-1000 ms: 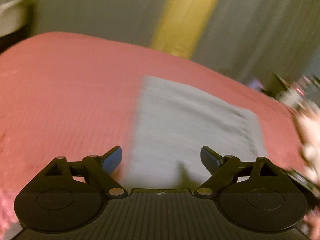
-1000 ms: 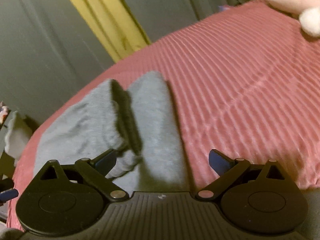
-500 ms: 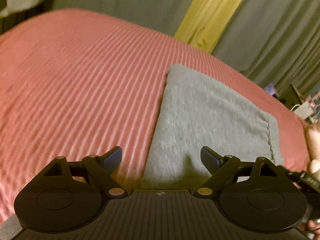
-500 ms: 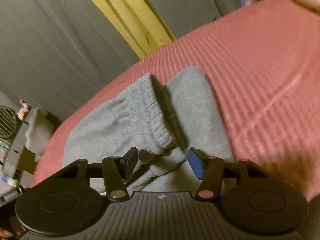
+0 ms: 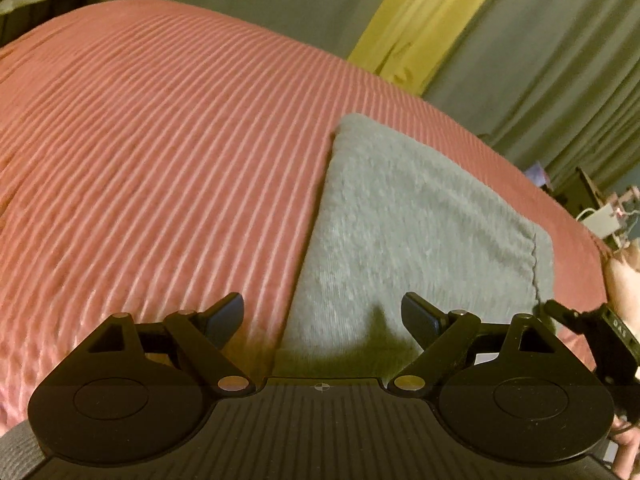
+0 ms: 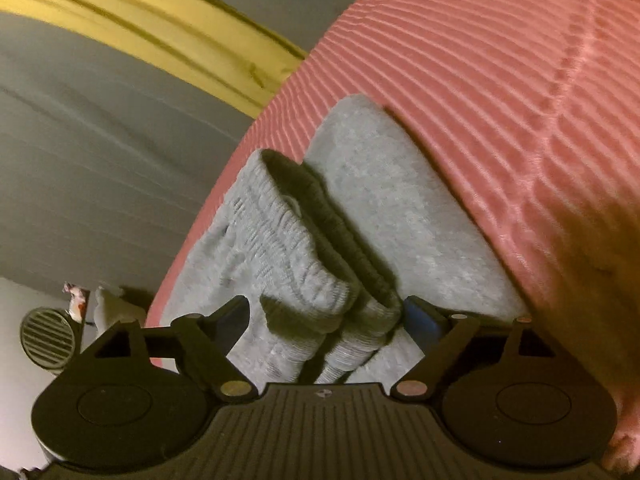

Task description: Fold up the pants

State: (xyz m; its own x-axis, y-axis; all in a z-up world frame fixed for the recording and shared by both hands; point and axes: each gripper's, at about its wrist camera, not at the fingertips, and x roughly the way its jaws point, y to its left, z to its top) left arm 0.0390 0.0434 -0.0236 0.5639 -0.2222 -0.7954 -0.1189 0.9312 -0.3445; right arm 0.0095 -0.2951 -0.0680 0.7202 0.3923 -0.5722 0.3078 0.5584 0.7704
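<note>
The right gripper [image 6: 324,316] has rolled since half a second ago and its jaws have just been opening again, the ribbed waistband [image 6: 304,264] bunched between them; whether the right pad touches it I can't tell. Left gripper [image 5: 322,316] holds spread wide, nothing in it, hovering over the near edge of the folded grey pants [image 5: 420,232]. They lie on the pink ribbed bedspread [image 5: 160,152], toward its right edge.

A bed [image 5: 160,168] wears a pink ribbed cover. Behind it hang grey curtains [image 5: 540,60] with one yellow curtain [image 5: 420,20] between them. In the right wrist view a round slatted vent [image 6: 47,336] stands low at the left, beyond the bed's edge.
</note>
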